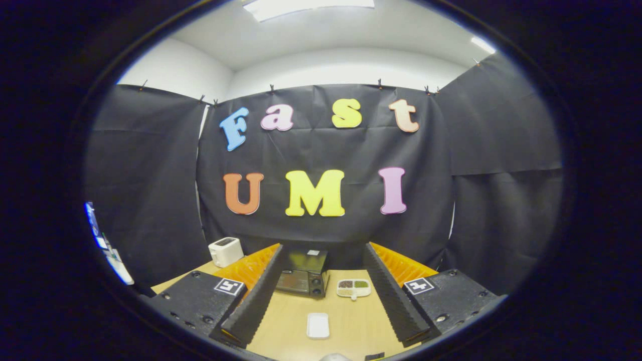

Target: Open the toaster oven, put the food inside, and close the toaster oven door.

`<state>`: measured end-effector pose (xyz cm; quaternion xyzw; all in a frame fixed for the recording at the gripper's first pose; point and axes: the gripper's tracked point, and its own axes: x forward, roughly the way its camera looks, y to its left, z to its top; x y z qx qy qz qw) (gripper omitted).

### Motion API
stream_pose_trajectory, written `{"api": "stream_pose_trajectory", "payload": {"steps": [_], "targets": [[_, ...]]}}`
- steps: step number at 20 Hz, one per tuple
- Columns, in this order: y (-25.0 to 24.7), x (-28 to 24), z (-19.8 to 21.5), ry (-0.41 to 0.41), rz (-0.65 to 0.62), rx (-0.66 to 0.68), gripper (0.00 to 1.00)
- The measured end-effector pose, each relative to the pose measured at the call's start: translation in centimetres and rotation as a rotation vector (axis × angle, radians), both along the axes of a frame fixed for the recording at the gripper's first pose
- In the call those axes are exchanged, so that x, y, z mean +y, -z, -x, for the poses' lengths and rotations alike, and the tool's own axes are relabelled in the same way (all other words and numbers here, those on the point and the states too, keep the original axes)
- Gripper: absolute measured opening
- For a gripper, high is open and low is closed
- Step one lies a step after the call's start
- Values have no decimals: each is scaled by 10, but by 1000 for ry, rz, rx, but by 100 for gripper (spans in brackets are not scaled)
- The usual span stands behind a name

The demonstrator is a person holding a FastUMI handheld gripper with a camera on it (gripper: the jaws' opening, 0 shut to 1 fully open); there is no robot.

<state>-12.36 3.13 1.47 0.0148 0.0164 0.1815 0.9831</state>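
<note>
Gripper view: jaws spread wide, nothing between the fingers but bare wooden surface. Gripper held above the surface, looking toward the back wall. Toaster oven sits at the far edge of the surface, beyond the fingertips and slightly nearer the left finger; door shut, knobs down its right side. Food tray, a small white divided dish with dark and green contents, sits just right of the oven, apart from it, nearer the right finger. White flat rectangular dish lies between the fingers, closer to the camera, well apart from the oven. White pop-up toaster stands at the far left corner, outside the left finger.
</note>
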Motion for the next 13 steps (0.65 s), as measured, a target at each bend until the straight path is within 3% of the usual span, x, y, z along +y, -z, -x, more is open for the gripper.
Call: {"api": "stream_pose_trajectory", "payload": {"steps": [13], "targets": [[0, 15, 13, 50, -16, 40, 100]]}}
